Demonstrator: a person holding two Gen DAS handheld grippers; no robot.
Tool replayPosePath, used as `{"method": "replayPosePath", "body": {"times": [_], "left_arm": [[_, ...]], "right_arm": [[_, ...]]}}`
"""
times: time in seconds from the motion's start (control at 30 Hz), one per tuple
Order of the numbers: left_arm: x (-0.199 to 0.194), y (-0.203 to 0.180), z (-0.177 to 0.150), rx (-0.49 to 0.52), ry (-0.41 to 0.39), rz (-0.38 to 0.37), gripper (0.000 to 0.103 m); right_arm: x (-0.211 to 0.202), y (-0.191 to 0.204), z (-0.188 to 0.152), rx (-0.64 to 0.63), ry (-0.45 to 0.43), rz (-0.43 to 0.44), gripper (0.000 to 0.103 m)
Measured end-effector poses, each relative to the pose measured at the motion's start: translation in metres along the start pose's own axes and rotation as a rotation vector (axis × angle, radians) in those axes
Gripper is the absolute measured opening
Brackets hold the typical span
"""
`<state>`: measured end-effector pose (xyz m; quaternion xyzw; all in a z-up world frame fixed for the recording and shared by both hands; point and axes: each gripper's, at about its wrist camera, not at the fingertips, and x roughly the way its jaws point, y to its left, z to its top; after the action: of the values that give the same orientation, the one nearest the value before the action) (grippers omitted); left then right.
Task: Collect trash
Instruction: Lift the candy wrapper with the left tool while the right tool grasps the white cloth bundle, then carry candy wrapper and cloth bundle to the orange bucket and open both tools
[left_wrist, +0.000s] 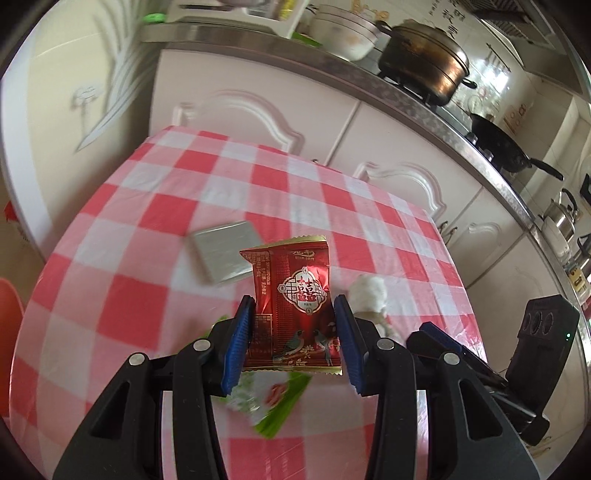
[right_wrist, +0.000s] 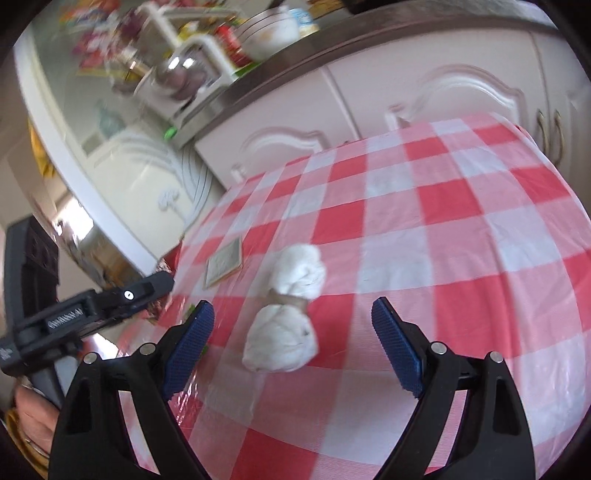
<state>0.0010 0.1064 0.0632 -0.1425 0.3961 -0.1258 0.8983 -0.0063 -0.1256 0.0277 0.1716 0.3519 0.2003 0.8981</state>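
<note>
My left gripper (left_wrist: 293, 306) is shut on a red snack wrapper (left_wrist: 295, 306) and holds it above the red-and-white checked table (left_wrist: 147, 229). Under it lies a green-and-white wrapper (left_wrist: 273, 402). A silver foil packet (left_wrist: 223, 254) lies flat beyond. A crumpled white tissue wad (left_wrist: 369, 295) lies to the right. In the right wrist view my right gripper (right_wrist: 293, 314) is open, its fingers on either side of the white tissue wad (right_wrist: 288, 317), just above the table. The foil packet (right_wrist: 223, 266) lies to the far left there.
White cabinets (left_wrist: 258, 110) and a counter with pots (left_wrist: 424, 59) and a wok (left_wrist: 502, 144) stand behind the table. The left gripper's body (right_wrist: 74, 317) shows at the right wrist view's left edge. A red object (left_wrist: 9, 317) sits by the table's left side.
</note>
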Motion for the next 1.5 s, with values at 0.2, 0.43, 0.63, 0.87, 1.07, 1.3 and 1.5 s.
{"method": "replayPosePath", "body": {"times": [0.2, 0.43, 0.63, 0.87, 1.07, 1.3, 1.5], "left_arm": [[-0.016, 0.02, -0.008, -0.019, -0.011, 0.009, 0.046], [-0.032, 0.04, -0.019, -0.036, -0.013, 0.01, 0.046], [-0.04, 0.058, -0.028, -0.066, -0.013, 0.005, 0.046], [-0.052, 0.076, -0.036, -0.093, -0.031, -0.001, 0.046], [-0.061, 0.09, -0.042, -0.107, -0.037, -0.009, 0.046], [-0.073, 0.109, -0.051, -0.137, -0.049, -0.01, 0.046], [-0.082, 0.125, -0.057, -0.164, -0.06, -0.014, 0.046]], "right_arm": [[0.017, 0.022, -0.005, -0.093, 0.06, -0.062, 0.077], [0.03, 0.032, -0.008, -0.143, 0.112, -0.121, 0.068], [0.035, 0.027, -0.008, -0.12, 0.133, -0.146, 0.057], [0.036, 0.029, -0.008, -0.129, 0.138, -0.164, 0.048], [0.035, 0.032, -0.009, -0.149, 0.132, -0.176, 0.041], [0.028, 0.031, -0.009, -0.135, 0.103, -0.158, 0.04], [0.017, 0.029, -0.01, -0.118, 0.058, -0.158, 0.039]]}}
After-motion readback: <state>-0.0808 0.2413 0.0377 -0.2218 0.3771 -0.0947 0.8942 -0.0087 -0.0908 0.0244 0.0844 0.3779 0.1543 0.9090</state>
